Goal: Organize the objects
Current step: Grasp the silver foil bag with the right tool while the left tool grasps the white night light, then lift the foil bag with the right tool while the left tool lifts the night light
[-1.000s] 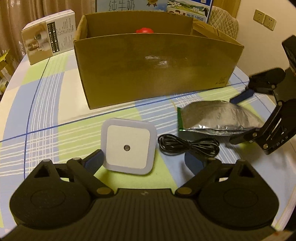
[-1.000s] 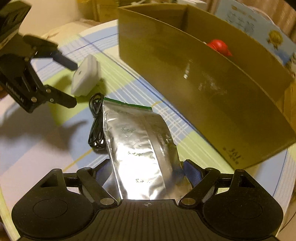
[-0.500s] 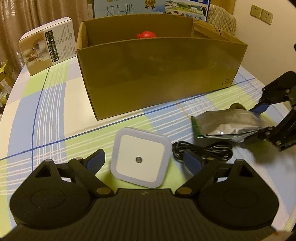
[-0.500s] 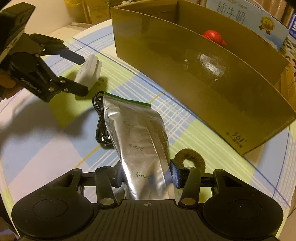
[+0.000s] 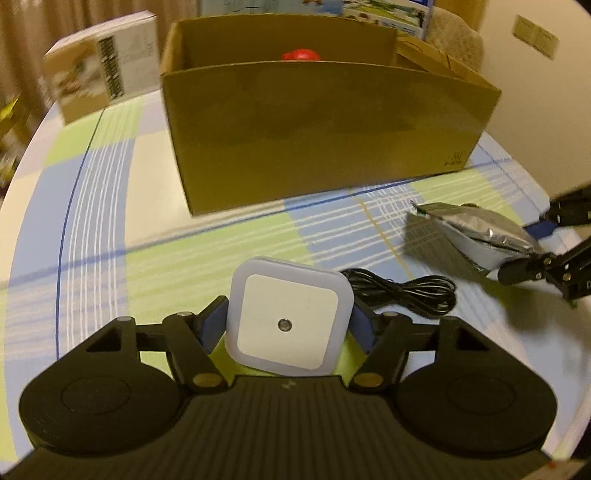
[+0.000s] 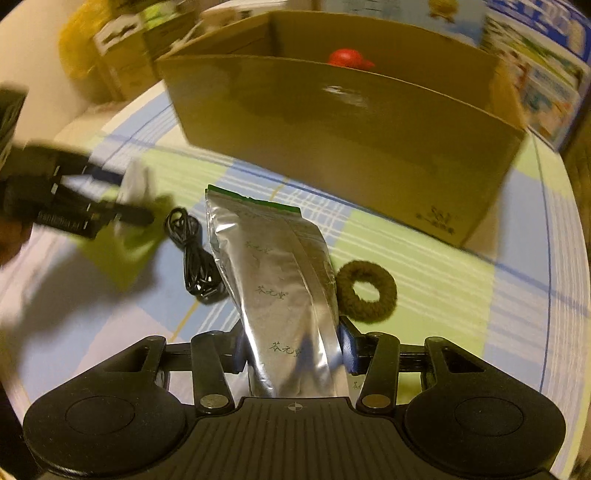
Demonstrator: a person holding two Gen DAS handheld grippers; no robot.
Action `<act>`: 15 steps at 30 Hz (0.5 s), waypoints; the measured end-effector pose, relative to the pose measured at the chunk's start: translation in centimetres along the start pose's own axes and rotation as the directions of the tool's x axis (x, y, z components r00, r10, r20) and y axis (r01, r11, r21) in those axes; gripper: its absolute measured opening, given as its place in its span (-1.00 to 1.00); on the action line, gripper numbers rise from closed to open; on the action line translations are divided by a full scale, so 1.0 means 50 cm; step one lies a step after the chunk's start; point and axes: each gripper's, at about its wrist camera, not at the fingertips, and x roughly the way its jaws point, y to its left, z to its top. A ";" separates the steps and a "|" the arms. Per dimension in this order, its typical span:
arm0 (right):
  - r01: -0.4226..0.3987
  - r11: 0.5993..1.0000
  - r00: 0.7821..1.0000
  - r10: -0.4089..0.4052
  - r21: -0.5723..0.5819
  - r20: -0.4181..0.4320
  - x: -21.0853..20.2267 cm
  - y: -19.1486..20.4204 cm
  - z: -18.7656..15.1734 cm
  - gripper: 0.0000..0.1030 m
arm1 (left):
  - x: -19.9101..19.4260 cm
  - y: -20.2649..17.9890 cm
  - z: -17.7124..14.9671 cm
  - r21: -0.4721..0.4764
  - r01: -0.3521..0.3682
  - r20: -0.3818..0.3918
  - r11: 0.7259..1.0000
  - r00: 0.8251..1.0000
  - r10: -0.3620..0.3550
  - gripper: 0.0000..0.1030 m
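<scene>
Cardboard box (image 5: pixel 325 129) on checked tablecloth (image 5: pixel 99 206); curtain (image 5: pixel 48 22) behind.

This looks like a home room: a round table under a checked cloth (image 5: pixel 110 206), drawn curtains (image 5: pixel 33 22) behind it, a cushioned chair back (image 5: pixel 458 26), wall sockets (image 5: pixel 535 31) and stacked retail cartons (image 6: pixel 122 55) at the table's far edge.
</scene>
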 end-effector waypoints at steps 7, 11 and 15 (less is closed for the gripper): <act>0.007 0.990 0.999 -0.012 0.138 0.032 -0.052 0.010 -0.029 -0.15 | -0.052 -0.037 -0.023 -0.092 0.000 0.034 0.996 0.999 0.003 0.24; -0.003 0.984 0.999 -0.007 0.178 0.054 -0.090 0.026 -0.056 -0.15 | -0.093 -0.053 -0.049 -0.165 -0.007 0.046 0.986 0.999 0.015 0.24; -0.019 0.970 0.995 -0.004 0.241 0.096 -0.129 0.040 -0.079 -0.16 | -0.145 -0.081 -0.076 -0.210 -0.025 0.056 0.977 0.998 0.037 0.24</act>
